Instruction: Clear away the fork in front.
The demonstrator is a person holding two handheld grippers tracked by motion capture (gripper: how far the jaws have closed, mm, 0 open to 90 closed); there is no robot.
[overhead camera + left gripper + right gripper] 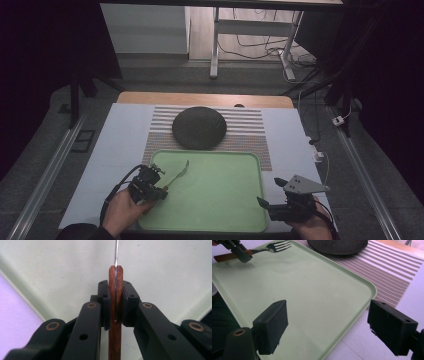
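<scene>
A fork (177,174) with a wooden handle (115,300) and metal tines (279,246) is held over the left part of the green tray (220,200). My left gripper (162,189) is shut on the wooden handle, edge-on between the jaws in the left gripper view. From the right gripper view the fork (262,250) and the left gripper (244,255) show at the tray's far corner. My right gripper (270,192) stands open at the tray's right front edge (352,315), one jaw over the tray and one over the table, nothing between them.
A dark round plate (199,127) lies on a striped placemat (250,131) behind the tray; the plate (337,245) also sits beyond the tray in the right gripper view. A white sheet (120,145) covers the table. A cable and small white box (318,155) lie at the right edge.
</scene>
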